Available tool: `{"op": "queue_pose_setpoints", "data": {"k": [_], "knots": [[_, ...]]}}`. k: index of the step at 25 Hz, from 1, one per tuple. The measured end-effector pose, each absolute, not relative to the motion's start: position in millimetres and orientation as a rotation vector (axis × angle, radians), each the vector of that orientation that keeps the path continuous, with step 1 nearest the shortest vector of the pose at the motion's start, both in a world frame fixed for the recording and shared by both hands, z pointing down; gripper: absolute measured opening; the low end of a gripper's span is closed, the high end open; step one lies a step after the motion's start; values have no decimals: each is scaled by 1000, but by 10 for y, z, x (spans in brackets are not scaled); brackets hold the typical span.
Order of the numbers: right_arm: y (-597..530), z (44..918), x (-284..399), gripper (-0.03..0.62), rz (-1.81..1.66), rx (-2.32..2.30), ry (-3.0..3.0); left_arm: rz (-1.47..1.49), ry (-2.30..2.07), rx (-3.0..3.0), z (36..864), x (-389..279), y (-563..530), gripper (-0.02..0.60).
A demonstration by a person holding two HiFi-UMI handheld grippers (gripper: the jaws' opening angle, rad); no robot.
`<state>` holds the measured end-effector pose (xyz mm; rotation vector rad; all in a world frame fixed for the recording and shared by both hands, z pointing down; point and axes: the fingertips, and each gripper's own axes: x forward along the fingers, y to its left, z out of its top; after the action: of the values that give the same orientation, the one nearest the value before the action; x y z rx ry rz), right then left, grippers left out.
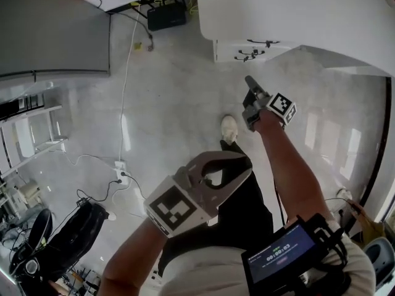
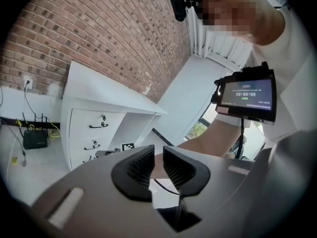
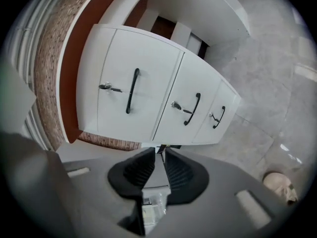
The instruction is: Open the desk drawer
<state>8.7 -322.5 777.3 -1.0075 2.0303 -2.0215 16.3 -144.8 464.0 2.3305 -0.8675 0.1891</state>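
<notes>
- While my right gripper (image 3: 161, 155) points at the desk (image 1: 278, 5), its jaws sit drawn almost together. Only a slit shows between the pads, and nothing is in them.
- Left gripper (image 2: 157, 157): the same, nearly pressed together and empty. It hangs low by my waist, well apart from the desk.
- Drawers: three, stacked in the desk's pedestal, which backs onto the brick wall (image 2: 99, 33). All fronts are flush and none is out. The right gripper faces them but is well apart from them.
- Each front has a black bow handle with a key in a lock just beside it. Top drawer (image 3: 148, 73), leftmost in the right gripper view: handle (image 3: 132, 90), key (image 3: 110, 88).
- Handling, my guess: a stiff, smooth white board front on runners. Expect a light to moderate pull, heavier if loaded. Locked or not, I cannot tell.
- Hold: the middle of the handle, jaws across the bar, so they must spread first. The bar looks thin and glossy and may slip, so pull straight out. Keep clear of the key.
- Floor (image 1: 173, 103): pale, polished, full of reflections.
- A white cable (image 1: 126, 73) runs down to a socket block (image 1: 120, 170).
- A black box (image 1: 166, 15) sits near the wall, and a dark bag (image 1: 74, 239) lies to my left.
</notes>
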Motion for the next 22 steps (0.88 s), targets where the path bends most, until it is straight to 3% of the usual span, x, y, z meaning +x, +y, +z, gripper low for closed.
{"op": "queue_pose_setpoints", "data": {"k": [13,22], "knots": [[-3984,8869,-175,74,-1983,-1158,1933,149,-940,2285,5293,-291,-1651,58],[-4289,9155,-264,74,-1933,-1164,1838,161,-941,2267,5677,-385,-1674,57]]}}
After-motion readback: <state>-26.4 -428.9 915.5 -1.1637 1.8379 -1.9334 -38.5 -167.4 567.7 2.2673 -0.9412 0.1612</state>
